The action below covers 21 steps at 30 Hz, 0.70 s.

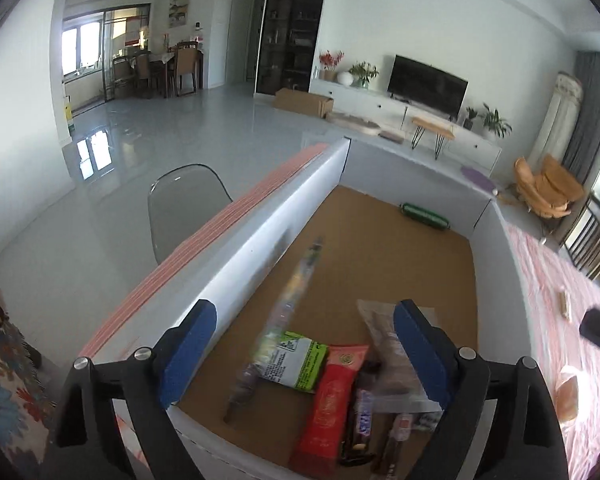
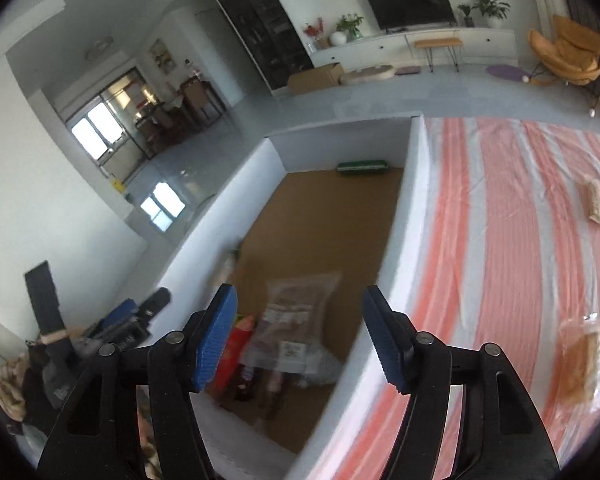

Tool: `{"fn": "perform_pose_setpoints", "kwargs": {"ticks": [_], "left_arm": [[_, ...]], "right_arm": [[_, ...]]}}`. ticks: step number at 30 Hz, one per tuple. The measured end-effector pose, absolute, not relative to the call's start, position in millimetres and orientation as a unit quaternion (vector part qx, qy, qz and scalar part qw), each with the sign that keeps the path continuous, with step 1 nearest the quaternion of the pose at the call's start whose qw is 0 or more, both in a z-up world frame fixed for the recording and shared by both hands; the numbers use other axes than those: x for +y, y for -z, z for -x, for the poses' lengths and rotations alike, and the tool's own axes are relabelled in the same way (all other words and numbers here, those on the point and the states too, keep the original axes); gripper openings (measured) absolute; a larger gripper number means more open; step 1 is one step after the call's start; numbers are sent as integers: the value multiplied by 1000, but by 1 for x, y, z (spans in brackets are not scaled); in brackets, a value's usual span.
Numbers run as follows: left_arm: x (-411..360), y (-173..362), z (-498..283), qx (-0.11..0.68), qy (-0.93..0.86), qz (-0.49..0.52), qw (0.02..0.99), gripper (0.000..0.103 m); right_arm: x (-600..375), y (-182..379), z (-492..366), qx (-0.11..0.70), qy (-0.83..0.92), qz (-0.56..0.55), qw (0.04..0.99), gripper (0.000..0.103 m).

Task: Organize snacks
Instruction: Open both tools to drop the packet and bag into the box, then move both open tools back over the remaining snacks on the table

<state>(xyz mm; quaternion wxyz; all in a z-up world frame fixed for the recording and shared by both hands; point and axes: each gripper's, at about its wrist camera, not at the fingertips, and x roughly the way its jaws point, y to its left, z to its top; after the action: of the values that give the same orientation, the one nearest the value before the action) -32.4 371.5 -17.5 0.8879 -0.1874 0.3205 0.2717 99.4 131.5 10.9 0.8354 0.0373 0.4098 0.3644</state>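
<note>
Both my grippers, left (image 1: 304, 360) and right (image 2: 300, 336), hang open and empty over the box (image 1: 260, 236); leftover snack (image 2: 594, 202) lies lengthwise on the desk, nearer my right.

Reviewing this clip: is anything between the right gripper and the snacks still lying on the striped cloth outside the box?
Nothing visible. The right gripper hangs open over the box's white wall; the pale wrapped snack and the bagged snack lie to its right on the bare striped cloth, with no object on the way.
</note>
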Motion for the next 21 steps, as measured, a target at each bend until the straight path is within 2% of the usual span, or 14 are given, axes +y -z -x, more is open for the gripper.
{"fn": "perform_pose_setpoints", "kwargs": {"ticks": [6, 12, 17, 21], "left_arm": [[331, 11, 16, 315, -190, 192, 910, 90], [229, -2, -18, 334, -39, 153, 929, 91], [134, 9, -43, 385, 87, 127, 910, 92], [77, 32, -60, 418, 134, 99, 893, 92]], "right_arm": [[36, 35, -93, 370, -235, -11, 899, 70], [-75, 77, -84, 355, -67, 12, 932, 70], [-150, 100, -94, 384, 30, -30, 922, 70], [-191, 105, -96, 398, 58, -116, 908, 70]]}}
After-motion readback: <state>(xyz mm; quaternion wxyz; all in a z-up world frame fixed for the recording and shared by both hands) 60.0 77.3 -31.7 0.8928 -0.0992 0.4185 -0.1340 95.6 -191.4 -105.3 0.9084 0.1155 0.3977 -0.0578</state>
